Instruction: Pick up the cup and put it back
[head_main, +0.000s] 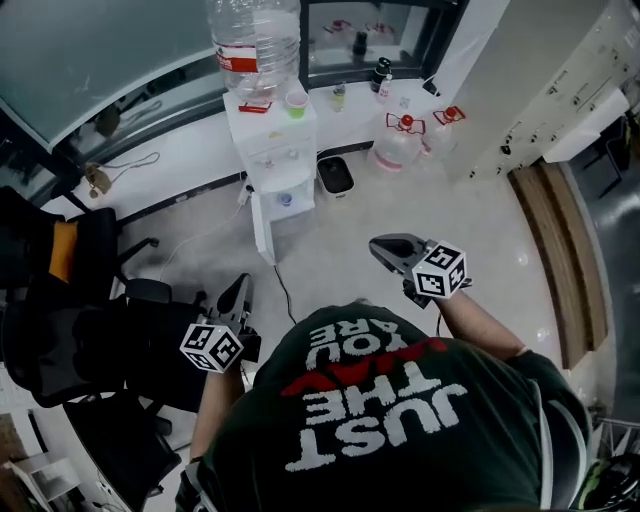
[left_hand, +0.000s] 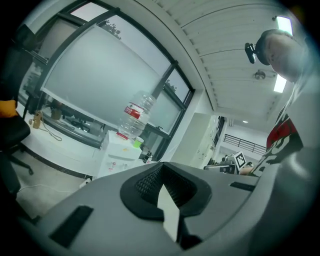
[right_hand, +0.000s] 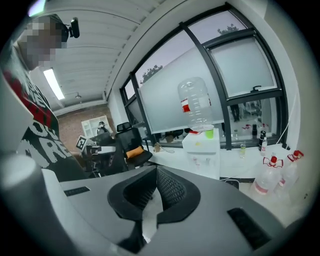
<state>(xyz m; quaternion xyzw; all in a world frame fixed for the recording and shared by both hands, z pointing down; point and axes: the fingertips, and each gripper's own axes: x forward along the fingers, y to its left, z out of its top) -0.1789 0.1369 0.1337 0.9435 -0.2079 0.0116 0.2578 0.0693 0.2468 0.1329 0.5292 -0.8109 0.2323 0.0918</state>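
While the person (head_main: 400, 420) faces the water dispenser (head_main: 280, 160), things stand thus:

Grippers: two, one in each hand, each carrying a cube with square markers.
Left gripper (head_main: 240, 287): jaws closed together with nothing between them; it hangs in the air at the person's left, over a black chair.
Right gripper (head_main: 380, 246): jaws likewise closed and empty; it hangs over bare floor, right of the dispenser's foot.
Cup (head_main: 296, 104): one, green, upright on the dispenser's top, just beside the neck of the water bottle (head_main: 255, 40).
Water bottle: one, large and clear with a red label, upturned on the dispenser.
Spray bottles (head_main: 400, 142): two, with red triggers, on the white ledge right of the dispenser.
Small bottles: two farther back on the ledge, one dark (head_main: 381, 72) and one clear (head_main: 339, 95).
Black tray (head_main: 335, 175): one, beside the dispenser's right side.
Chairs: black office chairs at the left, hard to tell apart; one bears an orange cushion (head_main: 63, 250).
Cup and grippers: well apart from both, touched by neither. In the left gripper view it sits above and left of the closed tips; in the right gripper view, above and right of them.
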